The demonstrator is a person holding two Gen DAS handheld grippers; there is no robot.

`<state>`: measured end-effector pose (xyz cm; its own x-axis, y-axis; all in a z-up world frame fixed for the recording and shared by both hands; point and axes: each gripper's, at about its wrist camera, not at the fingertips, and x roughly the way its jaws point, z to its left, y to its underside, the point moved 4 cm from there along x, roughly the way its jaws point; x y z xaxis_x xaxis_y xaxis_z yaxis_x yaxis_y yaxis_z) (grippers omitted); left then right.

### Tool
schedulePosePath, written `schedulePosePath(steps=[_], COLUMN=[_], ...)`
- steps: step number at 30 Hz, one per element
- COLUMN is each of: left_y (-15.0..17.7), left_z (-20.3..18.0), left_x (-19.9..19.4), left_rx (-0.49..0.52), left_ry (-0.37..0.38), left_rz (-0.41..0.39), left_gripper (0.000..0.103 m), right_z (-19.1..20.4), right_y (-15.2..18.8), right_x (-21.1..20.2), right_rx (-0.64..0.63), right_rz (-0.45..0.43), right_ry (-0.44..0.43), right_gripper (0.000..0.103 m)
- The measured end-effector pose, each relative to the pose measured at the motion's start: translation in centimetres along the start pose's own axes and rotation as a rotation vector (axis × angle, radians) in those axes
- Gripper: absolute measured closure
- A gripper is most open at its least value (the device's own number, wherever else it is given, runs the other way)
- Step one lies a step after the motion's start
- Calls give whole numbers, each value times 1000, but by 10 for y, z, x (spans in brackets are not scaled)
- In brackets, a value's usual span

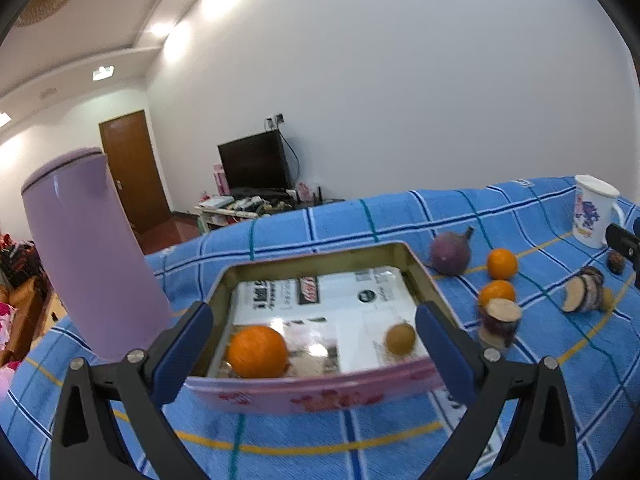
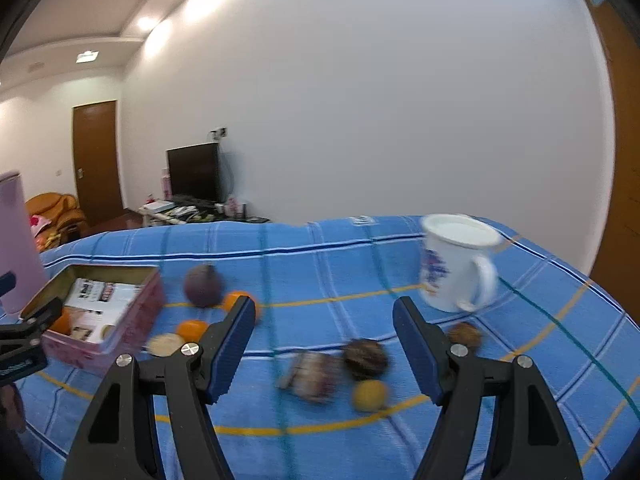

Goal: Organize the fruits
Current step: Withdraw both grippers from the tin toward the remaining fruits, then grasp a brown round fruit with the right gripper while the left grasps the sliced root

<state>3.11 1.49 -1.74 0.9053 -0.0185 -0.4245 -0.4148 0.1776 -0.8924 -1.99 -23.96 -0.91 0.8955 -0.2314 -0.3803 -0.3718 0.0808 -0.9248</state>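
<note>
A pink tin [image 1: 312, 394] lined with printed paper holds an orange [image 1: 258, 352] and a small brownish fruit [image 1: 400, 338]. My left gripper [image 1: 314, 312] straddles its near end, with a pad against each side wall. Right of the tin lie a round purple fruit [image 1: 450, 254], two oranges [image 1: 502, 264] and a cut purple-skinned piece [image 1: 500, 320]. My right gripper [image 2: 325, 306] hangs open over the cloth, nothing between its pads. Just beyond it lie purple-skinned slices [image 2: 312, 376], a dark wrinkled fruit [image 2: 366, 356], a small yellow fruit [image 2: 370, 394] and a brown one [image 2: 464, 336].
A tall lilac cylinder [image 1: 92, 256] stands left of the tin. A white printed mug [image 2: 456, 264] stands at the back right. The table wears a blue checked cloth [image 2: 320, 264], and its far edge drops off toward the room.
</note>
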Motion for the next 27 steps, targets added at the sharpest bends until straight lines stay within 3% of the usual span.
schedulePosePath(steps=[8, 13, 18, 22, 27], left_y=[3, 0, -6, -8, -11], left_z=[-41, -73, -106, -134, -163], left_x=[-13, -20, -20, -20, -14], left_rx=[61, 82, 63, 97, 116], left_ry=[61, 117, 185, 202, 219], left_rz=[13, 36, 80, 92, 125], left_gripper=[0, 0, 0, 0, 0], right_z=[-81, -124, -148, -161, -169], right_y=[3, 9, 20, 28, 30], right_x=[-5, 0, 8, 18, 29], right_rx=[93, 195, 271, 312, 361], right_rz=[18, 75, 154, 233, 302], right_ry=[129, 143, 103, 41, -32], right_gripper=[31, 31, 31, 52, 53])
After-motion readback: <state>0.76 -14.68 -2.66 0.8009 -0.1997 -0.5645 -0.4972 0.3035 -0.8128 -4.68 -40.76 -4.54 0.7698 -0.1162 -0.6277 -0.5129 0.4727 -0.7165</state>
